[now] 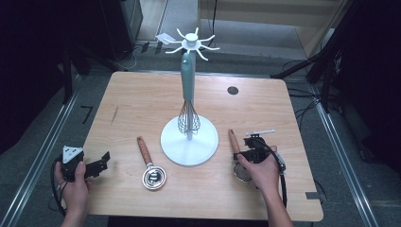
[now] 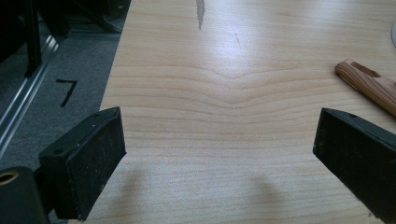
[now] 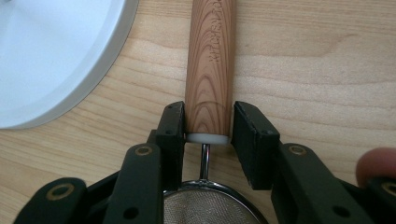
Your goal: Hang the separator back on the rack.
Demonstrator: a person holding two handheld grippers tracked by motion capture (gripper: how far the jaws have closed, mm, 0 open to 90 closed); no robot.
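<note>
A mesh strainer with a wooden handle lies on the table, right of the white stand. My right gripper points down over it, and both pads sit against the handle's lower end by the white collar. From above, the right gripper and the hand cover most of the strainer. My left gripper is held at the table's left edge, jaws wide apart over bare wood, the left gripper holding nothing.
A white stand with a ring of hooks on top rises mid-table, and a teal-handled whisk hangs on it. A wooden-handled metal scoop lies left of the stand's base; its handle is near my left gripper. The base lies close to the strainer.
</note>
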